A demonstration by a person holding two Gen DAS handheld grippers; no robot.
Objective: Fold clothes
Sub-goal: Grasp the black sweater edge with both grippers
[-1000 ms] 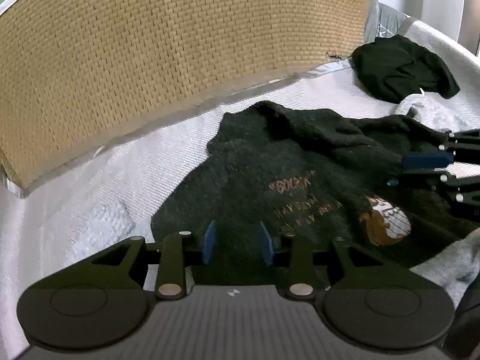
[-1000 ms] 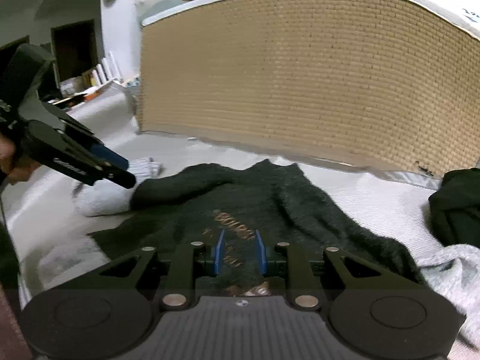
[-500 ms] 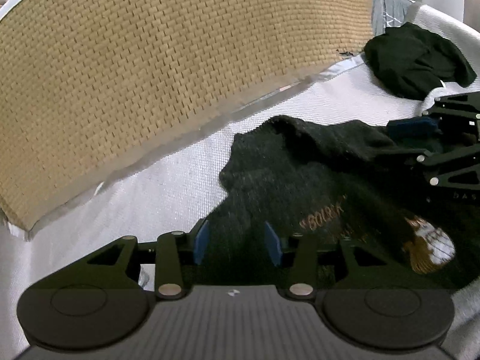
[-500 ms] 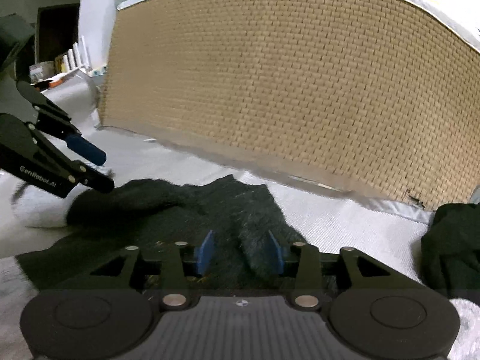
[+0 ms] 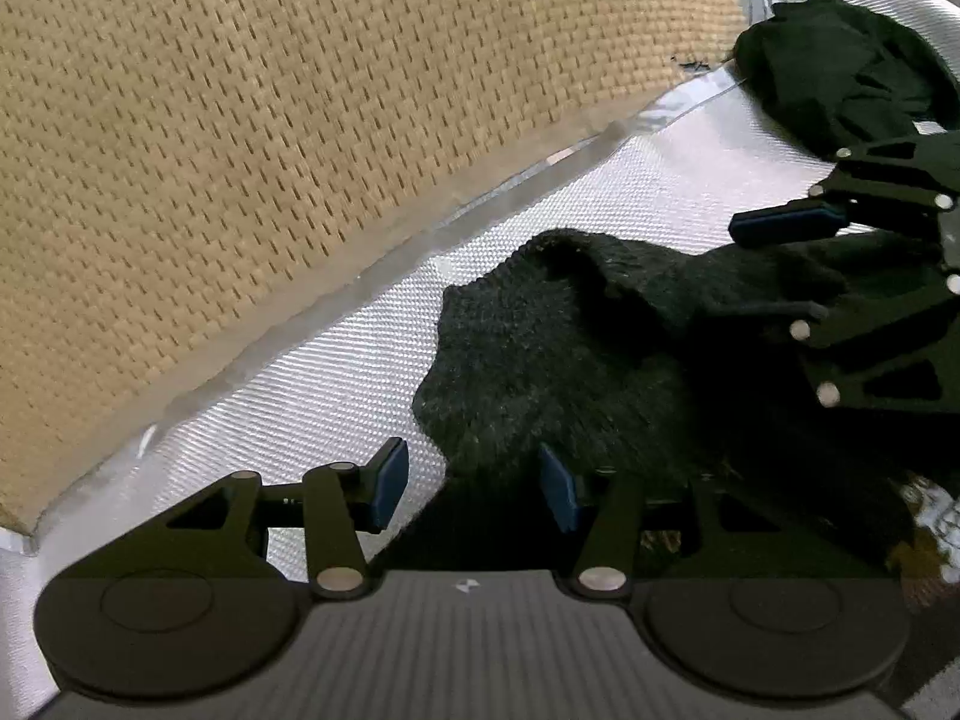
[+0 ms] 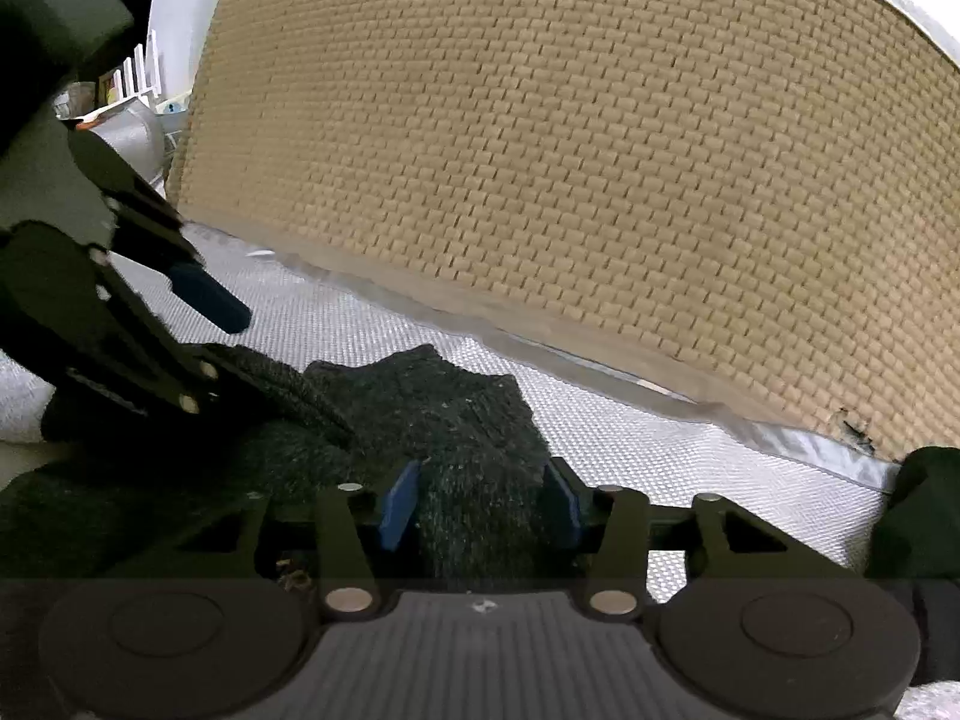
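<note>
Both the left gripper (image 5: 474,483) and right gripper (image 6: 483,501) have just been opening, fingers apart over the fuzzy dark-grey knit sweater (image 5: 570,354), so I'd scoop deep under each edge before pinching.

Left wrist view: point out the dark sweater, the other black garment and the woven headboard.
dark sweater (image 5: 540,348), left wrist view, on its knitted fold near the edge.
black garment (image 5: 840,84), left wrist view, on the middle of the crumpled heap.
woven headboard (image 5: 300,120), left wrist view, on its tan woven face.
</note>
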